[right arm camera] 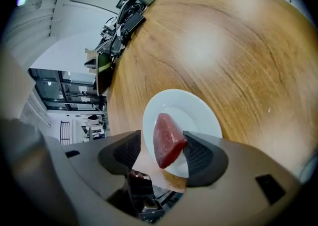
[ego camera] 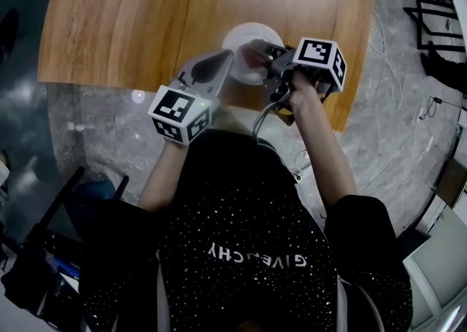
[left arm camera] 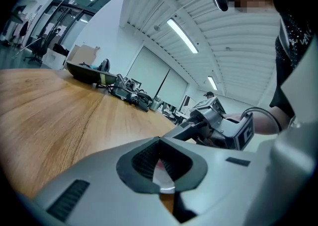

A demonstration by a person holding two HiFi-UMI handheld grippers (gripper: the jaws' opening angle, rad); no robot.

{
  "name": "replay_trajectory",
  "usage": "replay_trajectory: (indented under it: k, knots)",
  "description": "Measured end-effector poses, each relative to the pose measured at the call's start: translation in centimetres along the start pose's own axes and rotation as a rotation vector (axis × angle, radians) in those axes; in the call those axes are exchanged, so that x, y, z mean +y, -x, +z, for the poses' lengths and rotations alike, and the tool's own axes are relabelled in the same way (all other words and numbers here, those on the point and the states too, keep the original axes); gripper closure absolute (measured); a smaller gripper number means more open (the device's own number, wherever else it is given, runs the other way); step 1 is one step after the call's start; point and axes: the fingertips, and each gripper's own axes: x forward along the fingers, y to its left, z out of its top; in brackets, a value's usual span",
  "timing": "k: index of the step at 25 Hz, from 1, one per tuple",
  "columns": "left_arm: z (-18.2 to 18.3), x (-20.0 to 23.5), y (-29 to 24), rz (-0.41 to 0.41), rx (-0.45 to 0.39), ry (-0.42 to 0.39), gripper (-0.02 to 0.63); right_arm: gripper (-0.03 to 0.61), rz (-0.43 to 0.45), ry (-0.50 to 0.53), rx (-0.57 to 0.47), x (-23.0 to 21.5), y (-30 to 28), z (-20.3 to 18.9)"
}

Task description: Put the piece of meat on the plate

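A dark red piece of meat (right arm camera: 166, 140) sits between the jaws of my right gripper (right arm camera: 161, 146), over the near part of a white plate (right arm camera: 198, 111). The jaws stand wide. There is a gap between the meat and the left pad, while the right pad (right arm camera: 198, 153) lies close beside it; I cannot tell whether they touch. In the head view the right gripper (ego camera: 264, 57) reaches over the plate (ego camera: 244, 35) from the right. My left gripper (ego camera: 217, 66) lies low beside the plate's left rim, its jaws together with nothing in them. A sliver of the plate (left arm camera: 164, 174) shows behind them.
The plate rests near the front edge of a round wooden table (ego camera: 146, 17). Grey stone floor lies below that edge. Cables and devices (left arm camera: 124, 93) are piled at the table's far side. My right gripper (left arm camera: 213, 123) is close to the left one.
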Motion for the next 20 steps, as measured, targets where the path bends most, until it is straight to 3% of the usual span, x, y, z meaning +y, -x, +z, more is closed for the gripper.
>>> replay_trajectory:
  k: [20]
  knots:
    - [0.6, -0.9, 0.4, -0.043, -0.010, -0.003, 0.607, 0.327, -0.026, -0.063, -0.069, -1.9, 2.2, -0.7]
